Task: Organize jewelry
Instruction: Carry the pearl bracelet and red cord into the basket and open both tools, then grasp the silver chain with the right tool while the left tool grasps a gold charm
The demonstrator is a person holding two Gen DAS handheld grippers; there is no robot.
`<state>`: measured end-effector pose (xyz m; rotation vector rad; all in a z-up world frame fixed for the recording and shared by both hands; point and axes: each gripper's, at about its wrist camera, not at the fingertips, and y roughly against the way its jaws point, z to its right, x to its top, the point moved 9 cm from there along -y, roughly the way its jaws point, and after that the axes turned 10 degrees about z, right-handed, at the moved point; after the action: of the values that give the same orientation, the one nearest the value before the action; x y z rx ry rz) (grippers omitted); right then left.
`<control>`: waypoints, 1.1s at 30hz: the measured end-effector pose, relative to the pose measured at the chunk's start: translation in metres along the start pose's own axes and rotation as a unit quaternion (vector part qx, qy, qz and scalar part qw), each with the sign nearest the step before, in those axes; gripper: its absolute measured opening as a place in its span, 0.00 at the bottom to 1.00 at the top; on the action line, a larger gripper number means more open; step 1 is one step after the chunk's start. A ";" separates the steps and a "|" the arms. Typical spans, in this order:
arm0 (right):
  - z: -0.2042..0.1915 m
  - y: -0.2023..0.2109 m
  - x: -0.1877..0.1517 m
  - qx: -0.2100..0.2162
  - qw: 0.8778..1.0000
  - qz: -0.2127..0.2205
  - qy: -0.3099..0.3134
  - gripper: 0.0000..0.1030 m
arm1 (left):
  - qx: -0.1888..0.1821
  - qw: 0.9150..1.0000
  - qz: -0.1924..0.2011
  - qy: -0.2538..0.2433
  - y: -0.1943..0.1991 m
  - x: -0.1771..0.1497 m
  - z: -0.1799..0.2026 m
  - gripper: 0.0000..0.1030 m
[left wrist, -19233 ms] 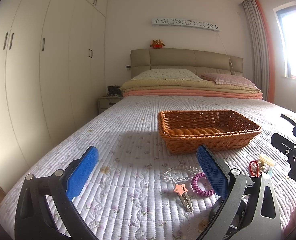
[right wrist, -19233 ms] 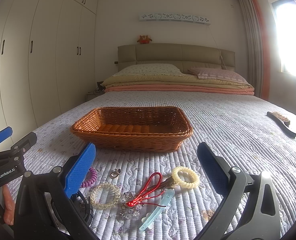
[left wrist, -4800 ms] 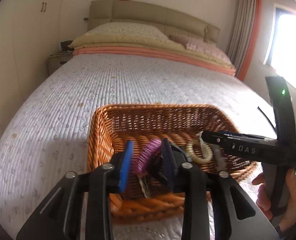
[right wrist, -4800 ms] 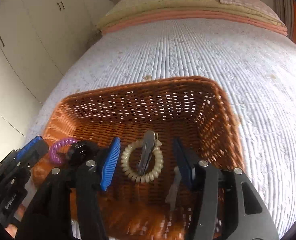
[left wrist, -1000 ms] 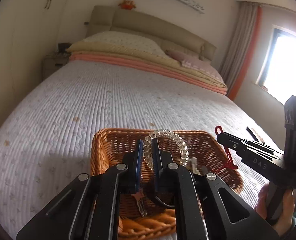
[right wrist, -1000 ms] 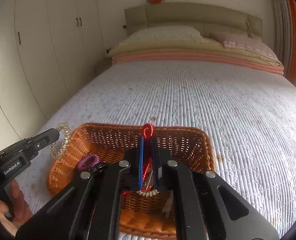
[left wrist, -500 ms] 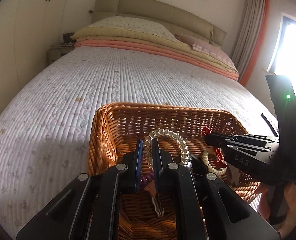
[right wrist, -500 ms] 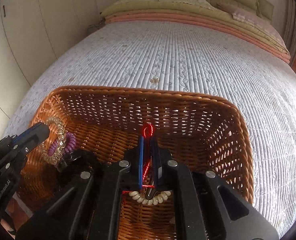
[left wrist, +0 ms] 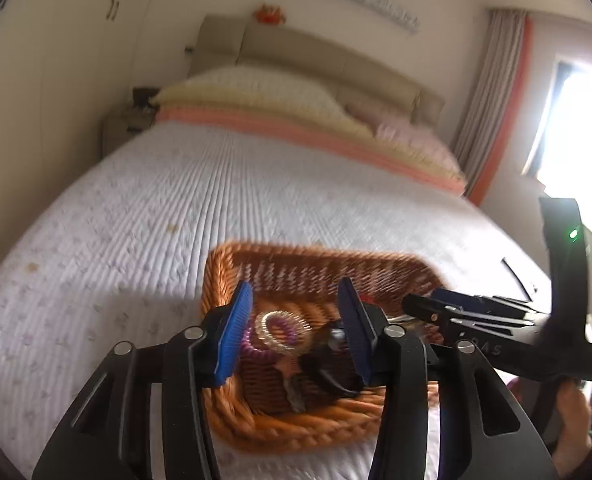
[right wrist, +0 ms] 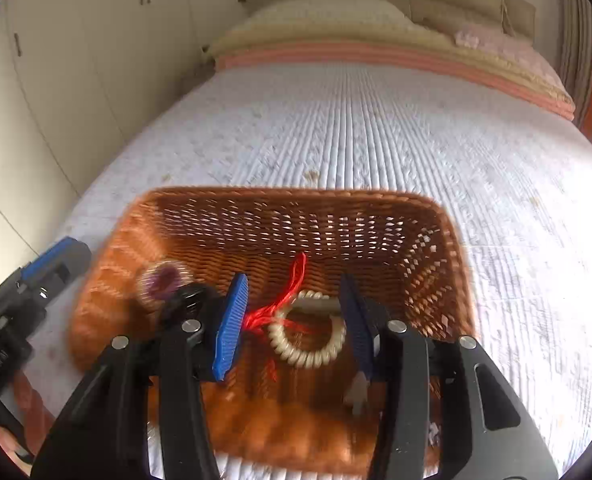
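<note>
An orange wicker basket (left wrist: 219,408) (right wrist: 452,236) sits on the quilted bed. My left gripper (left wrist: 296,332) hovers over the basket's left part, its jaws opening; the clear bead bracelet (left wrist: 281,330) lies free below them on a purple coil hair tie (left wrist: 251,350). My right gripper (right wrist: 293,316) hangs over the basket's near middle, jaws opening too. The red cord (right wrist: 291,288) has dropped from it onto a cream coil hair tie (right wrist: 308,354). Neither gripper's pads press on anything. The right tool (left wrist: 496,332) shows at right in the left wrist view, the left tool (right wrist: 23,292) at left in the right.
A star clip (left wrist: 291,384) and a black hair tie (left wrist: 332,376) also lie in the basket. The quilt (right wrist: 376,128) stretches back to pillows and a headboard. White wardrobes (right wrist: 75,40) line the left wall. A hand (left wrist: 572,420) grips the right tool.
Both grippers went from shut to open. The bead bracelet fell from the left one and the red cord from the right one into the basket. Both views are now motion-blurred.
</note>
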<state>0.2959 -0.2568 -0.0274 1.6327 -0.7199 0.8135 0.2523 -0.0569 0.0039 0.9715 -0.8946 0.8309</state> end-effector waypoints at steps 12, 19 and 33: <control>-0.037 0.140 -0.019 0.047 0.996 0.071 0.016 0.43 | -0.045 0.996 0.048 -0.066 0.144 0.010 0.046 0.62; -0.033 0.145 -0.084 0.042 0.998 0.053 0.015 0.43 | -0.057 0.997 -0.001 -0.057 0.154 -0.052 0.042 0.62; -0.020 0.107 -0.181 0.051 0.999 0.006 -0.016 0.43 | -0.068 0.990 -0.120 -0.041 0.118 -0.165 0.021 0.53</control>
<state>0.1027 -0.2515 -0.1122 1.7382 -0.7209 0.8469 0.0779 -0.0663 -0.1015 0.9774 -0.8736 0.5230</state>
